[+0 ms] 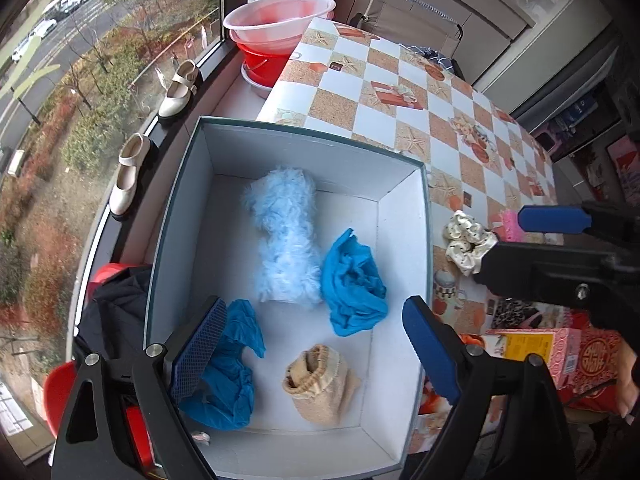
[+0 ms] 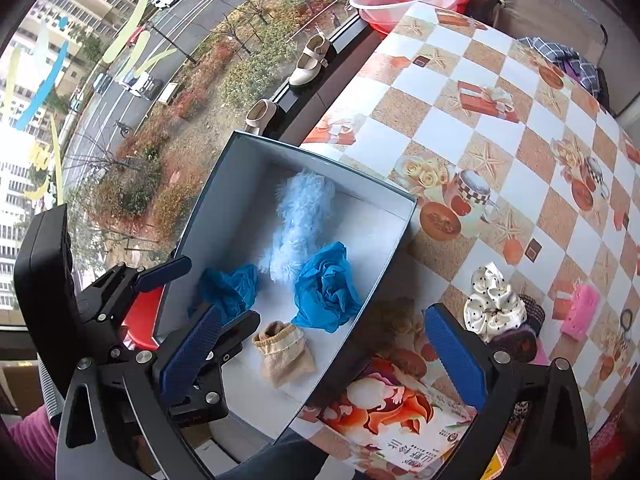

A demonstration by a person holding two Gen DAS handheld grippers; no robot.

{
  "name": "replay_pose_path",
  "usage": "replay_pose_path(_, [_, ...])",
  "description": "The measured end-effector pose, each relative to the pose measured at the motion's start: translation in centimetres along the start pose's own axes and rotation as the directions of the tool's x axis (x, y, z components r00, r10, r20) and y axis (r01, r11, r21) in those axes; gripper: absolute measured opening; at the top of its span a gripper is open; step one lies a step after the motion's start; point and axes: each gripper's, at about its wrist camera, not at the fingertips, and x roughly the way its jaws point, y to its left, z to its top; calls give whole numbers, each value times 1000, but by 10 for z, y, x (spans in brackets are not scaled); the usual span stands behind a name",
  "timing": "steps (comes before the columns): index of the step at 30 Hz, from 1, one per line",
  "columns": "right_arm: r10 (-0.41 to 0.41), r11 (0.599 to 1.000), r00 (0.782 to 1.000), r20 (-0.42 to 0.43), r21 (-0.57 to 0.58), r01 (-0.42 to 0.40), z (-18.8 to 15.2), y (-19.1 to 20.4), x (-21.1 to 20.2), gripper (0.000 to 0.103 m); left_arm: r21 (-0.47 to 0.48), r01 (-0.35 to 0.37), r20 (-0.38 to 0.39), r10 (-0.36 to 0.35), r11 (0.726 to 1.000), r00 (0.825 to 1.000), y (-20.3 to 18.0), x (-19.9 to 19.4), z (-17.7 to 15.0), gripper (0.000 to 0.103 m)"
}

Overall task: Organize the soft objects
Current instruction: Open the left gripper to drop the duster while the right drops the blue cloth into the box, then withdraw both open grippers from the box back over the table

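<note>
White-lined and open at the top, the box (image 1: 200, 208) sits on the checked desk (image 1: 404, 92) directly under the left tongs (image 1: 316, 344), whose blue pads stand wide apart with nothing between them. Just ahead of those tongs, on the box floor, lies a beige sock (image 1: 320, 384). By the left pad is a crumpled blue cloth (image 1: 232, 368); a second blue cloth (image 1: 352, 284) lies further ahead, towards the right pad. Touching that second cloth, and stretching away from the tongs, is a fluffy pale-blue piece (image 1: 286, 236).

The right tongs (image 2: 328, 352) hang over the box's near right edge, also spread open and empty. To their right, outside the box on the desk, rests a cream polka-dot scrunchie (image 2: 496, 304), touching a dark knitted item (image 2: 520, 332); a pink item (image 2: 580, 312) lies a little beyond. A printed carton (image 2: 392, 412) lies just under the right tongs, beside the box wall.
</note>
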Motion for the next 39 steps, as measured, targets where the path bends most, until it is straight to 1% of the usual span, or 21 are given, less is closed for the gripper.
replay_pose_path(3, [14,999,1000,5,51,-15,-6,-12,-12,102,-46,107,-7,-108,993,994,-2,-9,1,93])
replay_pose_path(5, [18,997,1000,12,79,-19,-11,-20,-20,102,-69,189,-9,-190,980,982,-4,-14,1,94])
replay_pose_path(6, [24,996,1000,18,90,-26,-14,-22,-24,102,-75,225,-9,-226,971,974,-6,-17,0,97])
replay_pose_path(8, [39,993,999,23,112,-41,-19,-28,-32,102,-74,274,-5,-275,959,961,-14,-25,-2,103])
replay_pose_path(10, [46,990,998,30,133,-50,-26,-32,-41,102,-52,296,-8,-297,954,955,-25,-33,-4,103])
replay_pose_path(17, [63,977,996,68,200,-76,-57,-55,-79,102,61,324,-53,-321,944,946,-77,-47,-16,103])
replay_pose_path(21, [62,961,993,105,261,-88,-79,-78,-102,102,115,339,-83,-331,934,940,-105,-46,-18,103])
replay_pose_path(23, [56,951,991,118,296,-89,-89,-92,-111,102,140,336,-103,-324,931,940,-118,-44,-18,103])
replay_pose_path(27, [29,924,989,142,374,-81,-110,-125,-125,102,183,332,-135,-311,925,941,-142,-39,-18,103])
replay_pose_path(32, [7,881,986,166,466,-85,-137,-165,-141,102,213,325,-161,-295,922,942,-163,-32,-16,103])
replay_pose_path(39, [-28,830,985,170,553,-72,-166,-207,-152,102,246,313,-187,-272,917,944,-189,-23,-15,103])
